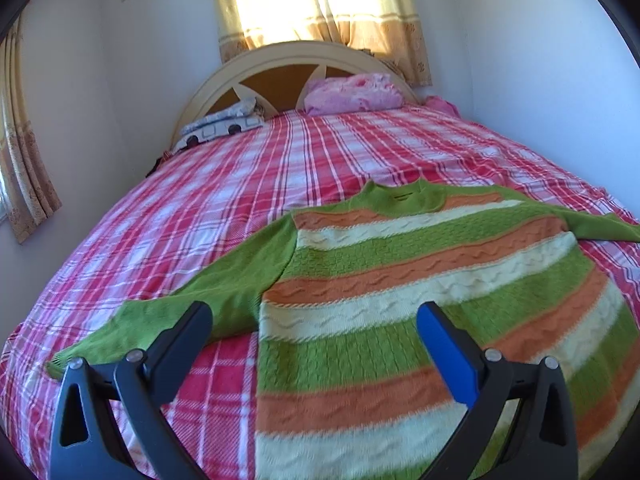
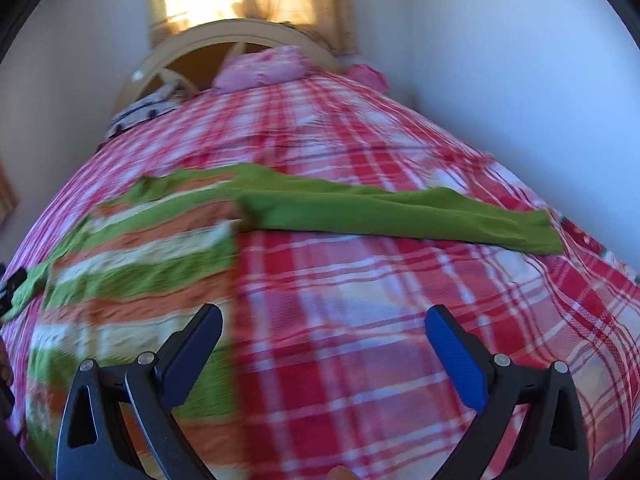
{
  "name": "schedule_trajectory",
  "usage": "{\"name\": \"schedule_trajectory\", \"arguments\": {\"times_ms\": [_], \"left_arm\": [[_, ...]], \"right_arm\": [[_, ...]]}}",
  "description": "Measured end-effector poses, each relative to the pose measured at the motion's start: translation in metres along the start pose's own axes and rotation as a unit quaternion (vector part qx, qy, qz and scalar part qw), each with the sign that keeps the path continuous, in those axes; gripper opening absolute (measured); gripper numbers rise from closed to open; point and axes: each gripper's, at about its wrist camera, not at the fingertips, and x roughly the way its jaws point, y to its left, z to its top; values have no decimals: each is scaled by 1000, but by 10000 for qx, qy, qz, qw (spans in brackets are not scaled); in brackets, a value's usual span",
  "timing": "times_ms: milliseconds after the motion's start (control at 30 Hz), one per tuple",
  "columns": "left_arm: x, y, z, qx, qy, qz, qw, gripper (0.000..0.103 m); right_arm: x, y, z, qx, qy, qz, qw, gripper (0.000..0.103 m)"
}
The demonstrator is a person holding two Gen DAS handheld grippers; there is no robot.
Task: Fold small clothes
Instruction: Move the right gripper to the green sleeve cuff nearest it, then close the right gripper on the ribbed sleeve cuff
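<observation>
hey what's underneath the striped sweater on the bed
The striped sweater lies spread flat on the red plaid bedspread, which shows all around it. Anything else beneath it is covered.

Walls: plain white (image 1: 520, 80), meeting in a corner.
Window: behind the headboard, sunlit yellow-beige curtain (image 1: 320, 4); 2nd curtain (image 1: 24, 160) at left.
Bed: red-and-white plaid sheet (image 1: 280, 152), cream arched headboard (image 1: 296, 50).
On bed: pink bedding (image 1: 354, 94), folded printed cloth (image 1: 224, 124).
</observation>
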Motion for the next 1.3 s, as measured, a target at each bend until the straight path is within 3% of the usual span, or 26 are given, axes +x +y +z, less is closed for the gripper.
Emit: {"name": "schedule_trajectory", "arguments": {"times_ms": [267, 367, 433, 600, 733, 967, 1100, 1300], "left_arm": [[38, -4, 2, -269, 346, -70, 9990, 103], [49, -7, -4, -350, 514, -178, 9979, 103], [56, -12, -7, -288, 583, -153, 9978, 103], [63, -14, -11, -318, 702, -171, 9969, 103], [67, -14, -12, -351, 736, -261, 9963, 103], [69, -13, -13, -440, 714, -295, 9960, 103], [69, -12, -14, -505, 719, -280, 9957, 103], [71, -11, -15, -572, 768, -313, 9949, 103]], "right_arm": [[19, -79, 29, 560, -2, -554, 9969, 96], [26, -119, 39, 988, 43, -805, 9918, 95], [32, -143, 44, 1205, 89, -980, 9878, 86], [45, -190, 49, 1632, 264, -1167, 9793, 83], [55, -211, 52, 1861, 381, -1239, 9740, 75], [76, -230, 57, 2073, 515, -1410, 9667, 73], [87, -230, 57, 2028, 574, -1409, 9673, 57], [91, -214, 67, 1551, 548, -1383, 9766, 22]]}}
